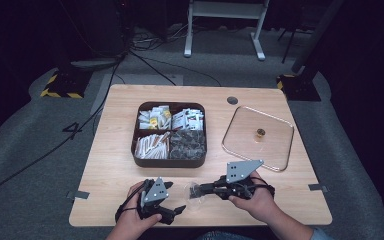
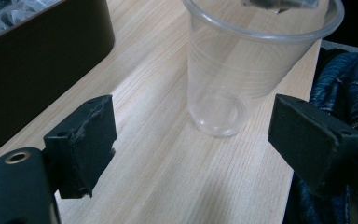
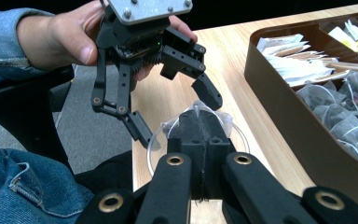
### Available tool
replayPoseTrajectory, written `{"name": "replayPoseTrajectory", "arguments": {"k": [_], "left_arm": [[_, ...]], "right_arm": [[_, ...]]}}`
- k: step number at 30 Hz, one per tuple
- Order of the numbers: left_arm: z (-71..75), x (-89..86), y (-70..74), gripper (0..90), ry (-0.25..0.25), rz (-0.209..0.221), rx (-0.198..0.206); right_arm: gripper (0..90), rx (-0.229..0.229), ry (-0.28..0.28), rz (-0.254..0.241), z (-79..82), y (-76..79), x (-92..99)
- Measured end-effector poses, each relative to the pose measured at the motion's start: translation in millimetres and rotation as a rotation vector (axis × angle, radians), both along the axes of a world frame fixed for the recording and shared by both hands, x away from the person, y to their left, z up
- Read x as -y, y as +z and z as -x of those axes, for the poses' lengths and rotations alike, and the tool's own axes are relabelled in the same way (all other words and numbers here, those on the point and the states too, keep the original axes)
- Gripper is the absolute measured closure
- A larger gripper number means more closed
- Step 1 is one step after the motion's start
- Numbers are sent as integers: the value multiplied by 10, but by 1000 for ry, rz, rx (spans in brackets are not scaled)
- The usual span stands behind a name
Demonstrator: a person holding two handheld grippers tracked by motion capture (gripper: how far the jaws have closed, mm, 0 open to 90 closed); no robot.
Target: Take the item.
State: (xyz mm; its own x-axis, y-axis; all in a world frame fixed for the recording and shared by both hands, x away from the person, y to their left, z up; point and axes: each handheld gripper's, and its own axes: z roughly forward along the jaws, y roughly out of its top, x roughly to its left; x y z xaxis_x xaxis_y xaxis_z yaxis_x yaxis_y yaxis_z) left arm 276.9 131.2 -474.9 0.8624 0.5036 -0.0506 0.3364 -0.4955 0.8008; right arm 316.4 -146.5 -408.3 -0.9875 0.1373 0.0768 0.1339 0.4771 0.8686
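Standing upright on the table near its front edge, a clear cup sits just ahead of the left gripper, whose jaws gape empty. The right gripper hangs over the cup's rim, clamped on something small and hard to identify.

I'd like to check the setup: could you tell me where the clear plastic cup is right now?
In the high view the clear plastic cup stands on the table's near edge, between the left gripper and right gripper, just in front of the brown tray.
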Motion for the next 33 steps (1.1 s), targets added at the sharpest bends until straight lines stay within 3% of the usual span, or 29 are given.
{"name": "replayPoseTrajectory", "arguments": {"k": [8,16,33], "left_arm": [[-23,-38,-7,157,17,-5,-8],[-24,-49,-3,157,21,-6,-9],[-34,-140,6,158,64,-20,0]], "right_arm": [[895,-17,-3,8,-15,-77,-22],[734,-19,-16,-16,-14,-57,-23],[598,-4,-54,-37,-45,-5,12]]}}
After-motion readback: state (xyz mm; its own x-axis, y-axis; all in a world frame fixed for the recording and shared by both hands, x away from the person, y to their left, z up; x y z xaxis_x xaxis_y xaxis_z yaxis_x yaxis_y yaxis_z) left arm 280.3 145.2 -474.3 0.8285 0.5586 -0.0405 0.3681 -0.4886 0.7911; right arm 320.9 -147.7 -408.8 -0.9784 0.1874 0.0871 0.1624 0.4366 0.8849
